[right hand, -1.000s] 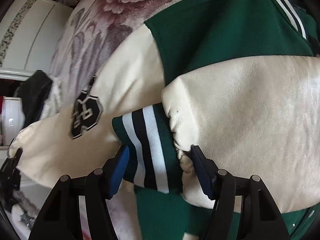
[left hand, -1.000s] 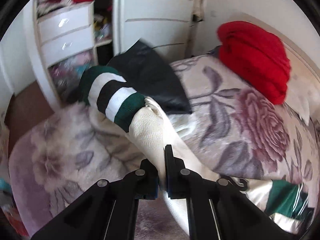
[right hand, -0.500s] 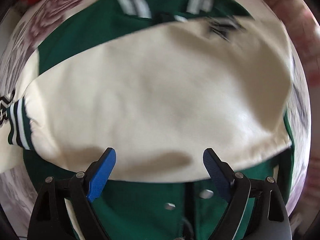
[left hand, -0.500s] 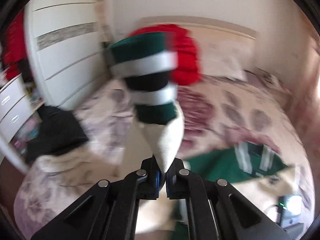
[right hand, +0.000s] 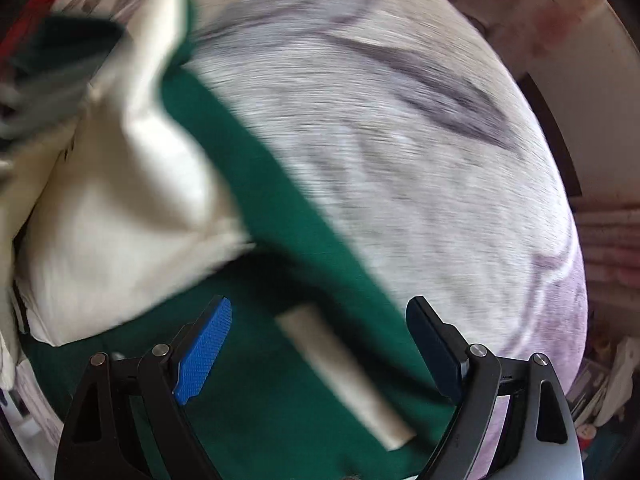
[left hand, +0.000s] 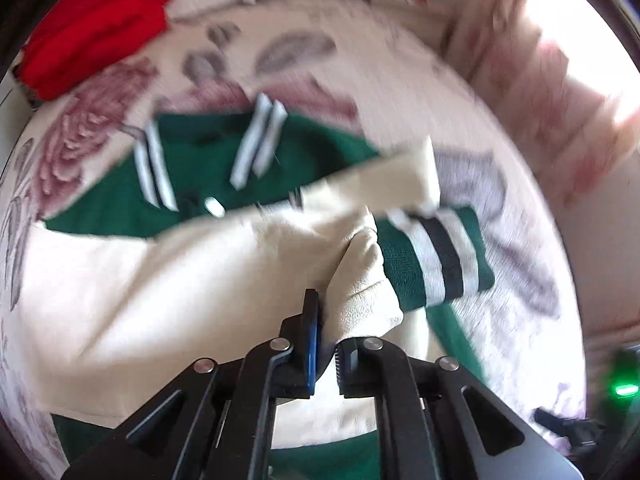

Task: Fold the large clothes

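A green varsity jacket with cream sleeves lies on the floral bedspread. My left gripper pinches a cream sleeve just behind its green, white and black striped cuff; its jaws are starting to open with the fabric still between the pads. The sleeve lies across the jacket's front. In the right wrist view my right gripper stands wide open above the green body, nothing gripped. A cream pocket strip lies below it, and a cream sleeve is bunched at left.
Folded red clothes sit at the bed's top left. A pink curtain hangs beyond the bed's right side. A dark device with a green light is at the lower right. Bare bedspread stretches right of the jacket.
My left gripper swung the sleeve up from the bed's left side and over the jacket, cuff now pointing right. My right gripper let go of the other cuff, opened wide and moved to the jacket's edge.
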Demonstrator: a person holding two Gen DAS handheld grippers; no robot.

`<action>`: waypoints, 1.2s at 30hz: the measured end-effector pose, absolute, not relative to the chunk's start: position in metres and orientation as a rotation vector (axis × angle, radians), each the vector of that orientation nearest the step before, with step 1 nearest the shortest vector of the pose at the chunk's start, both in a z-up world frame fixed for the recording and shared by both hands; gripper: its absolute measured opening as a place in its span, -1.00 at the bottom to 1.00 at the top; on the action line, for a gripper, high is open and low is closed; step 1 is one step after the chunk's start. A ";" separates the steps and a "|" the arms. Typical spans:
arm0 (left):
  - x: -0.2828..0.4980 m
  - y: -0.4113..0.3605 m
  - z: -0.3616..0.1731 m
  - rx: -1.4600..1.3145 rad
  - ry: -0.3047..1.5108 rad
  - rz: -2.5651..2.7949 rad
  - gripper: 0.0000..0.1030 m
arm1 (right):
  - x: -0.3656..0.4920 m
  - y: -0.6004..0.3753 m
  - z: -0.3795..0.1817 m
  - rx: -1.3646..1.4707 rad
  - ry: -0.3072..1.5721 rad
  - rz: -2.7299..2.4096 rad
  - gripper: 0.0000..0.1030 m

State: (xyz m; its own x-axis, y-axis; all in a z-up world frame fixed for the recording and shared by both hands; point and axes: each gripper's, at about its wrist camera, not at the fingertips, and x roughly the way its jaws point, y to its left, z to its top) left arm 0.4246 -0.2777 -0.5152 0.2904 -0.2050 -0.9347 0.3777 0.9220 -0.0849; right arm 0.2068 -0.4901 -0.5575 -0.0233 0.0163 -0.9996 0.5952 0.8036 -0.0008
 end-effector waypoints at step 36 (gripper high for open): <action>0.487 0.016 -0.535 0.043 1.341 0.188 0.98 | 0.363 -0.464 -0.539 0.603 1.520 -0.327 -0.16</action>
State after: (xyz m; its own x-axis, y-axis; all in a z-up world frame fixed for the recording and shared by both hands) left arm 0.4871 0.0159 -0.5354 0.2148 0.1603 -0.9634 -0.1114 0.9840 0.1389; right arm 0.3629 -0.4644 -0.5386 0.0467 0.1665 -0.9849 0.5563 0.8146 0.1641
